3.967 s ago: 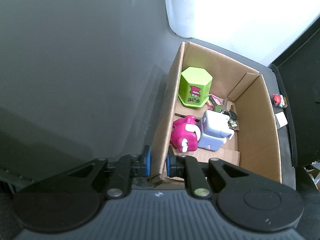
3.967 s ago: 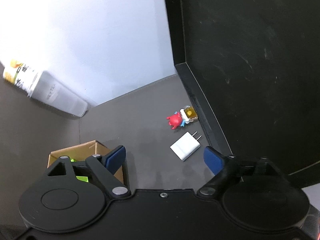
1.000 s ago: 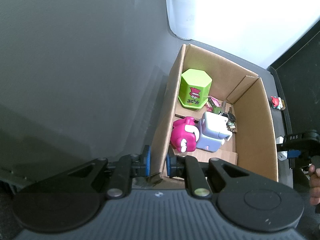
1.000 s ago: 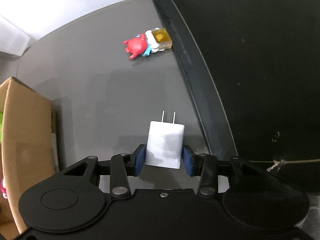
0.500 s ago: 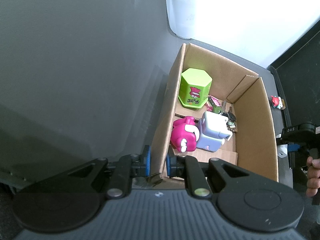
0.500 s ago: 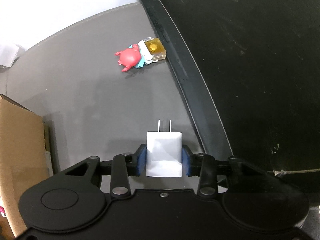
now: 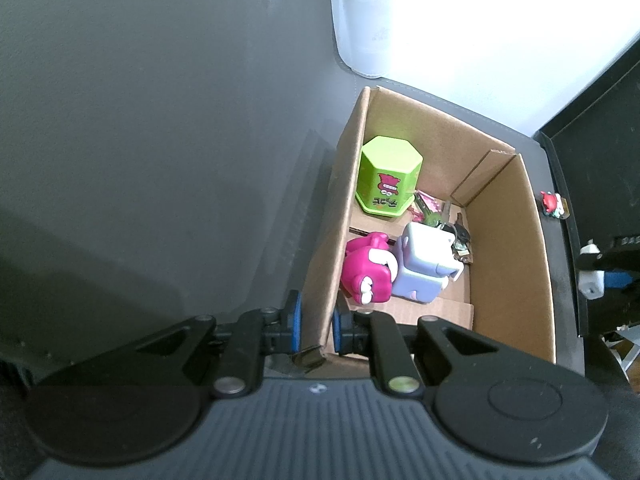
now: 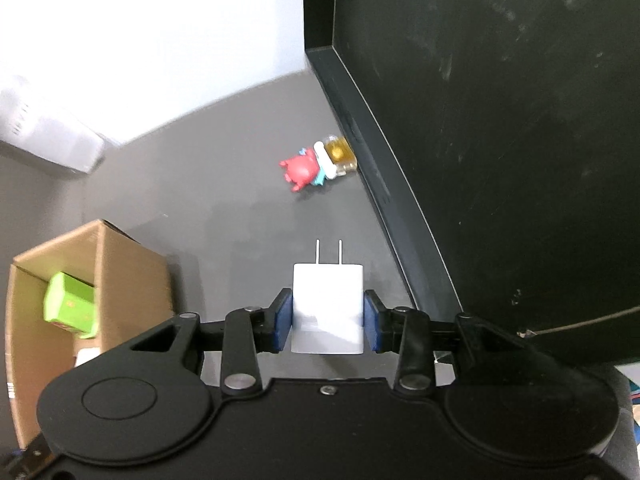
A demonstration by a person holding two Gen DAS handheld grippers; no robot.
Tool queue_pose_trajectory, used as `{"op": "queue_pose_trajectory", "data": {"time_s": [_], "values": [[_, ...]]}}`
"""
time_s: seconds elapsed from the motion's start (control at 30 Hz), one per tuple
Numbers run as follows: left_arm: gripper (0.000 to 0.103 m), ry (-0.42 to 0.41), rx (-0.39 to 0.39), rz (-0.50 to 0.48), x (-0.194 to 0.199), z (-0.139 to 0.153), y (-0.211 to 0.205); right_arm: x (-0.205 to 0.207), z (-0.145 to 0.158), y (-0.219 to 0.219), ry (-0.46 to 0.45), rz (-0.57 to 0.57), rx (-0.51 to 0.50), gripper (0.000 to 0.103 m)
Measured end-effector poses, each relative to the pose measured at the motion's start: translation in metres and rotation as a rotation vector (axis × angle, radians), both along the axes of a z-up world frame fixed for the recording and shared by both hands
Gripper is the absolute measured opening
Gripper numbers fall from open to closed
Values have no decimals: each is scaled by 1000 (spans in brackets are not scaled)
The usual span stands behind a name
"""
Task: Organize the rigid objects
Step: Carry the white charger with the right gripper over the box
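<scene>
Charger [image 8: 328, 312] prongs point straight away from right tool [image 8: 327, 322].

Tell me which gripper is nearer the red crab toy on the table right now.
Right. The right gripper, shut on the white charger, hangs just short of the red crab toy. The left gripper clamps the cardboard box wall, on the box's far side from the toy.

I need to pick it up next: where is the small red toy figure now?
In the right wrist view, the red toy figure lies on the grey table beside the black panel's base, beyond the held white charger.
</scene>
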State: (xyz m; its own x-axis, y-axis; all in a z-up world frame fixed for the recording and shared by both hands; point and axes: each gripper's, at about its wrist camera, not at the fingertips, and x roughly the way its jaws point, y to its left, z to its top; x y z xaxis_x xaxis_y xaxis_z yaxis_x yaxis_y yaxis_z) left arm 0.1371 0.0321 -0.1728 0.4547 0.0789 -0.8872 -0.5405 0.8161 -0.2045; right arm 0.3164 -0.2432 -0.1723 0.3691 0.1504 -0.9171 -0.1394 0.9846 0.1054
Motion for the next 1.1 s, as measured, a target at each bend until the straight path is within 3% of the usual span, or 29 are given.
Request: {"op": "queue_pose_trajectory", "data": {"time_s": [0.7, 1.1], "values": [[14, 1, 7, -5, 1, 2, 0, -21, 45, -1, -33, 41, 238, 36], [14, -3, -3, -4, 0, 3, 2, -52, 75, 34, -64, 188, 288, 36]]}}
